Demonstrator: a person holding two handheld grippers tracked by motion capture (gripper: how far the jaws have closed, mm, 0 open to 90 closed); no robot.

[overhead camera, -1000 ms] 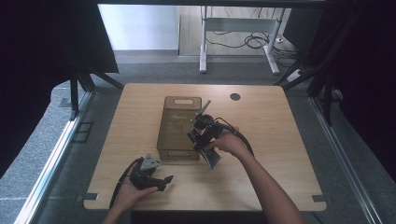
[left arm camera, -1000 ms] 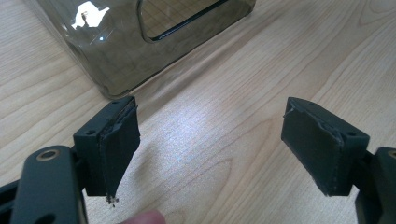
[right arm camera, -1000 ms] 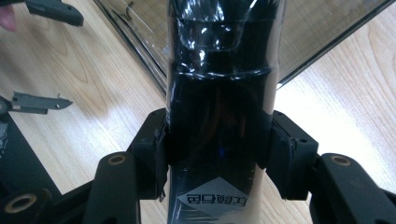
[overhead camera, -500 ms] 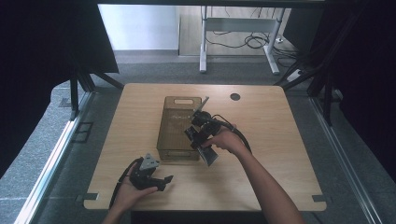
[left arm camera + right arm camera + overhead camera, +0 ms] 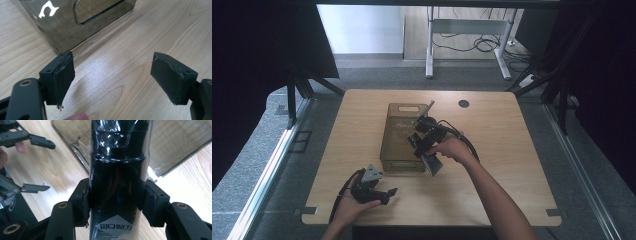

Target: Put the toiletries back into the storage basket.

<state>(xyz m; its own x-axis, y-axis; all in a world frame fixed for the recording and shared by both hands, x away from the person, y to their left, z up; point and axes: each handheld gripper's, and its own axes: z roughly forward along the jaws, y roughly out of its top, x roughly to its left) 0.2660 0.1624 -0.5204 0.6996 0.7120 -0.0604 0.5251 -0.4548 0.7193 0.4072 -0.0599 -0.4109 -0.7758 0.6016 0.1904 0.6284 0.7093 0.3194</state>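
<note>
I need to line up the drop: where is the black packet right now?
The black packet is clamped in the right hand-held gripper, at the right-hand edge of the smoky plastic bin mid-table in the high view.

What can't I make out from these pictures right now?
- Black package, right gripper view: both ends cut off; label blurred.
- Smoky bin interior: high view too small; in the right gripper view the package hides much of it.
- Left gripper: its view crops the bin's top.

high: overhead, far | claw cams: close, low | shared: bin [image 5: 402,137]
</note>
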